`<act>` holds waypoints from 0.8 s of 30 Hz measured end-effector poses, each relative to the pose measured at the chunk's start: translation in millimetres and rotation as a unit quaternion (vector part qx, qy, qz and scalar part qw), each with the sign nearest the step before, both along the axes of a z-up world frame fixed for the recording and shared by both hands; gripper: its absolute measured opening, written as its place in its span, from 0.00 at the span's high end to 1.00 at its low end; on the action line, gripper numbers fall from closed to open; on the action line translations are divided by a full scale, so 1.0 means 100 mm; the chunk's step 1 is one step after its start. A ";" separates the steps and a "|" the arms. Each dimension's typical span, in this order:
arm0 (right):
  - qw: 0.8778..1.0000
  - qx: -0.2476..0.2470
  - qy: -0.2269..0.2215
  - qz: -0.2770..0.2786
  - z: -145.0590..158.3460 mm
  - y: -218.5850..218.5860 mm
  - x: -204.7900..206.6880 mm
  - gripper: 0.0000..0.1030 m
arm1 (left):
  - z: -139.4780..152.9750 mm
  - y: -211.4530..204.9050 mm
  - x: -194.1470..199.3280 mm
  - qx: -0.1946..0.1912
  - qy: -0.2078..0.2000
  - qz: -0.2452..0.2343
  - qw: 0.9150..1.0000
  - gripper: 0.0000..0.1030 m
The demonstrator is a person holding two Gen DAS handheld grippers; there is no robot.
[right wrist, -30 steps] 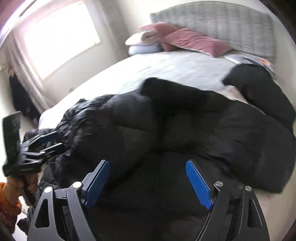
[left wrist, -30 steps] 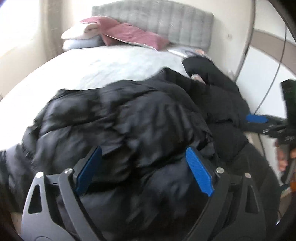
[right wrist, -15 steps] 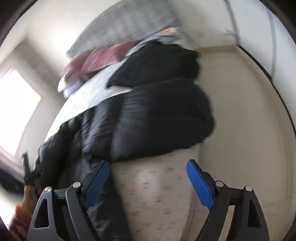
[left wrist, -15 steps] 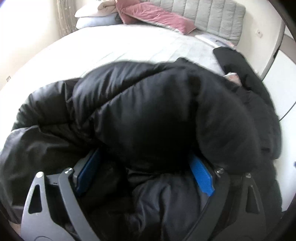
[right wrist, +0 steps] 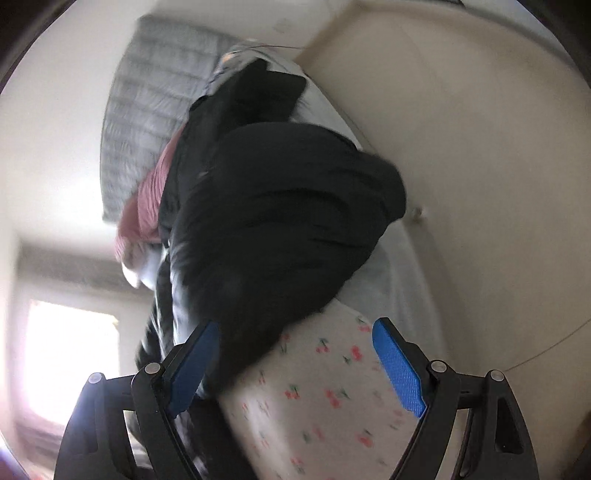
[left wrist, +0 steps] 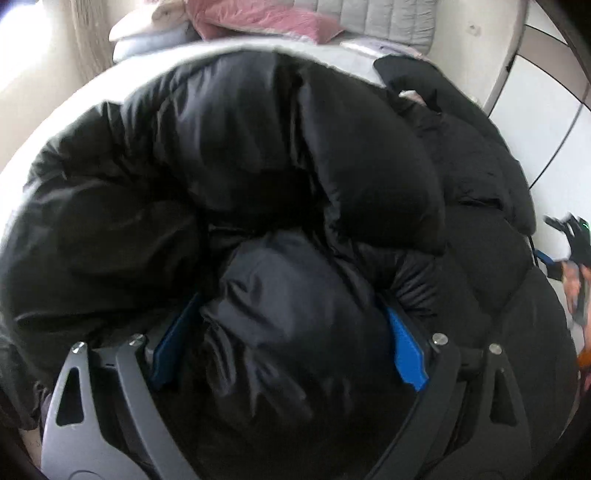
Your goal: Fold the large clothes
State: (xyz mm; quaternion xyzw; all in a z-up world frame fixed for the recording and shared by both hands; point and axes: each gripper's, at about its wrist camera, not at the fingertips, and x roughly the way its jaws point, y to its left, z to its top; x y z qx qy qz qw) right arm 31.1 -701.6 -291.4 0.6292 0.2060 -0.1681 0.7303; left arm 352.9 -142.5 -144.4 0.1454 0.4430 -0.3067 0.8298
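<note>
A big black puffer jacket (left wrist: pixel 280 177) lies bunched on the bed and fills the left wrist view. My left gripper (left wrist: pixel 288 332) is pushed into it, jaws wide, with a puffy fold bulging between the blue pads (left wrist: pixel 404 350). In the right wrist view the jacket (right wrist: pixel 288 221) hangs over the bed's edge. My right gripper (right wrist: pixel 295 354) is open and empty at the mattress side, its left pad (right wrist: pixel 192 369) against the jacket's hanging edge. The right gripper also shows at the far right of the left wrist view (left wrist: pixel 570 240).
The bed has a white sheet (left wrist: pixel 177 55), pink pillows (left wrist: pixel 266 18) and a grey padded headboard (left wrist: pixel 384 14). A second black garment (left wrist: pixel 417 85) lies near the headboard. The mattress side (right wrist: pixel 325 398) has a cherry print. A beige floor (right wrist: pixel 480 166) runs beside the bed.
My left gripper has pushed deeper into the jacket, which now bulges between the jaws. My right gripper has swung off the jacket, down to the side of the mattress, and tilted.
</note>
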 end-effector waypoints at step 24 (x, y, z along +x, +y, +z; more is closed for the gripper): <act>0.983 -0.171 -0.033 -0.065 1.83 -0.01 0.69 0.93 | 0.59 1.15 -0.36 -0.065 -0.018 0.082 0.994 0.10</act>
